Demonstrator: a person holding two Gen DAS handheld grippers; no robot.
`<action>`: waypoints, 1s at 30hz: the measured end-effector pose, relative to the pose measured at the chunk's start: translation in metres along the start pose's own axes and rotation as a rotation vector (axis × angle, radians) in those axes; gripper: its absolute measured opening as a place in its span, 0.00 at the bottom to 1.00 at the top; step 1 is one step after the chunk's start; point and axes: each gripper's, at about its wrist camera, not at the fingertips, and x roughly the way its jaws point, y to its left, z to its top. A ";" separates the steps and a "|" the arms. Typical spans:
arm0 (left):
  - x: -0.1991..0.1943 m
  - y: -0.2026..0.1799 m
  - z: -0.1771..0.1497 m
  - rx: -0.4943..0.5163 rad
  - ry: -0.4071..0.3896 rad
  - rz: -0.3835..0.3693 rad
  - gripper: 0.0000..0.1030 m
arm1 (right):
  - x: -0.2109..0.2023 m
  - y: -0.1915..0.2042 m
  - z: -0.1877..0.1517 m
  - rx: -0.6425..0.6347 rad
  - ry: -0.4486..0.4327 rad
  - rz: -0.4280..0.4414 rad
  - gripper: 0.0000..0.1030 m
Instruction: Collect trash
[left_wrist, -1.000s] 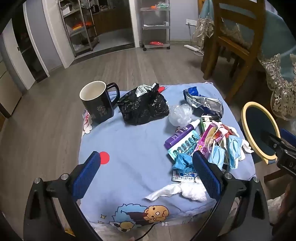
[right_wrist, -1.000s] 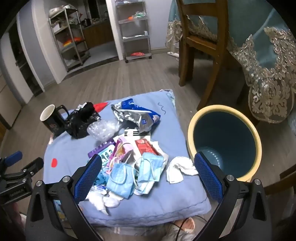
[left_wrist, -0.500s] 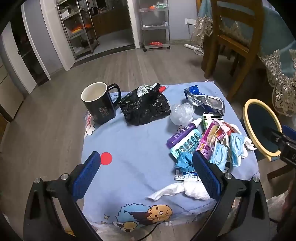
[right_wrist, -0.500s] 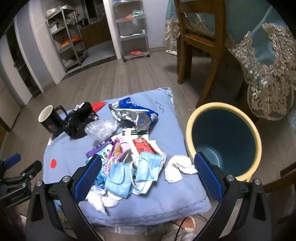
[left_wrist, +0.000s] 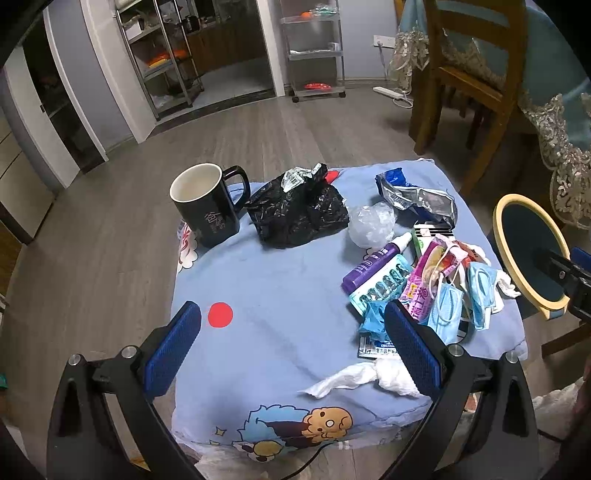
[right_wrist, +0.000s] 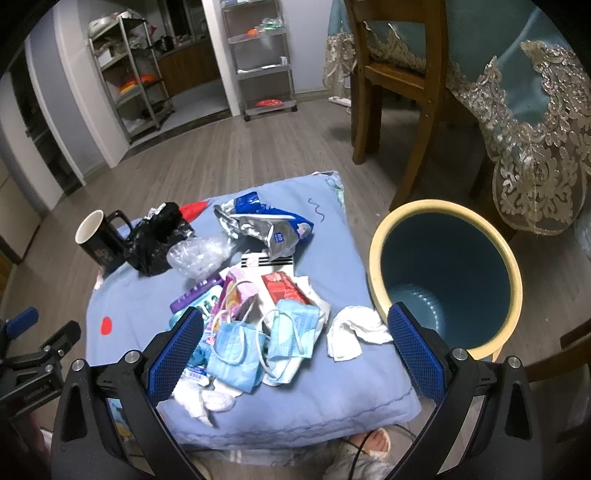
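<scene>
Trash lies scattered on a blue cushion: blue face masks, a crumpled white tissue, a black plastic bag, a silver-blue foil bag, clear plastic wrap, a purple tube and another white tissue. A blue bin with a yellow rim stands right of the cushion. My left gripper hovers open over the cushion's near edge, empty. My right gripper hovers open above the masks and tissue, empty.
A black mug stands at the cushion's far left. A wooden chair and a table with a lace-edged blue cloth stand behind the bin. Metal shelf racks line the far wall across grey wood floor.
Both grippers have crept slightly forward and up over the cushion; both stayed open. Nothing on the cushion has moved.
</scene>
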 end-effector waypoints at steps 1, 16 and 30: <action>0.000 0.000 0.000 0.000 -0.001 0.000 0.94 | 0.000 0.000 0.000 -0.001 0.002 0.000 0.96; -0.002 -0.001 -0.001 -0.007 -0.011 -0.023 0.94 | 0.009 0.000 -0.003 0.012 0.039 -0.012 0.96; -0.002 -0.002 -0.001 -0.005 -0.009 -0.027 0.94 | 0.012 -0.002 -0.004 0.017 0.052 -0.011 0.96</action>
